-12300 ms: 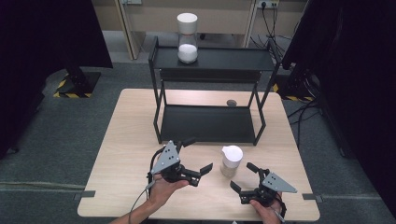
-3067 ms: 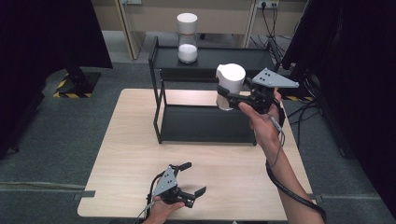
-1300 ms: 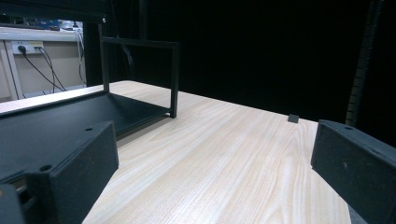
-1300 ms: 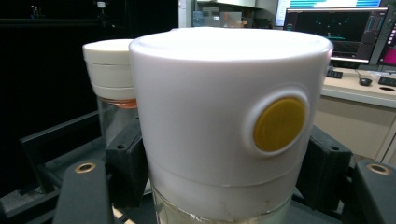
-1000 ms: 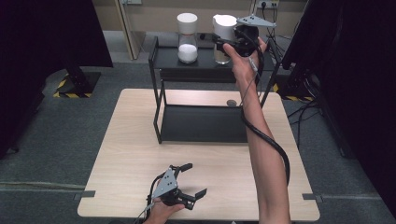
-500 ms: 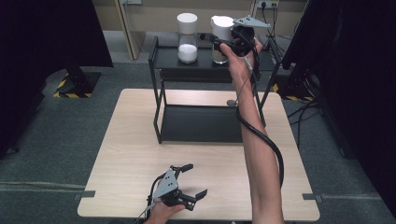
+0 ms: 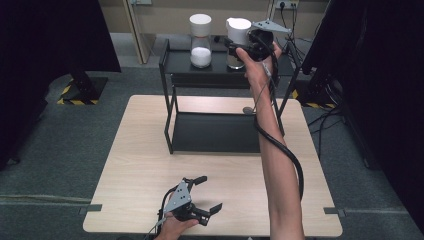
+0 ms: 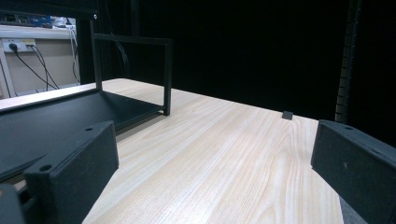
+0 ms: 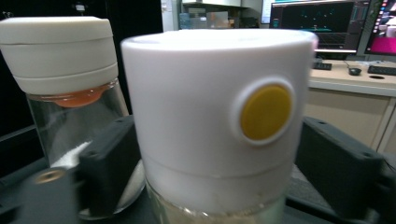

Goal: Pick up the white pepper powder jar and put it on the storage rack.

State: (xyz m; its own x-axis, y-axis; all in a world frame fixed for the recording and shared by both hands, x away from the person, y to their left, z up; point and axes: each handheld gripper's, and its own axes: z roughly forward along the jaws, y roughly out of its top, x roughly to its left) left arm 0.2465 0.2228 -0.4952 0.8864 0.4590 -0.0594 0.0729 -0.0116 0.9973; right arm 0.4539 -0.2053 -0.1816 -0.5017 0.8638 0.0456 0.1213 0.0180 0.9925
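My right gripper [image 7: 241, 46] is shut on a glass jar with a white lid [image 7: 237, 35], held at the top shelf [image 7: 220, 72] of a black rack. I cannot tell whether the jar's base touches the shelf. In the right gripper view the lid [image 9: 205, 116] has a yellow round button [image 9: 265, 112], and the jaws press on both sides. A second white-lidded jar [image 7: 200, 40] with white powder stands just to its left; that second jar [image 9: 60, 65] is close by. My left gripper [image 7: 210, 193] rests open near the table's front edge; between its jaws is bare wood [image 8: 219, 163].
The rack's lower shelf [image 7: 215, 132] lies bare on the wooden table [image 7: 140, 165]. A small grey round object [image 7: 247, 110] sits on the table by the rack's right leg. Black curtains flank both sides. The right forearm stretches across the table's right half.
The right gripper carried the jar from the table's front up to the rack's top shelf, beside the other jar. Over the last second it barely shifted. The left gripper stayed put.
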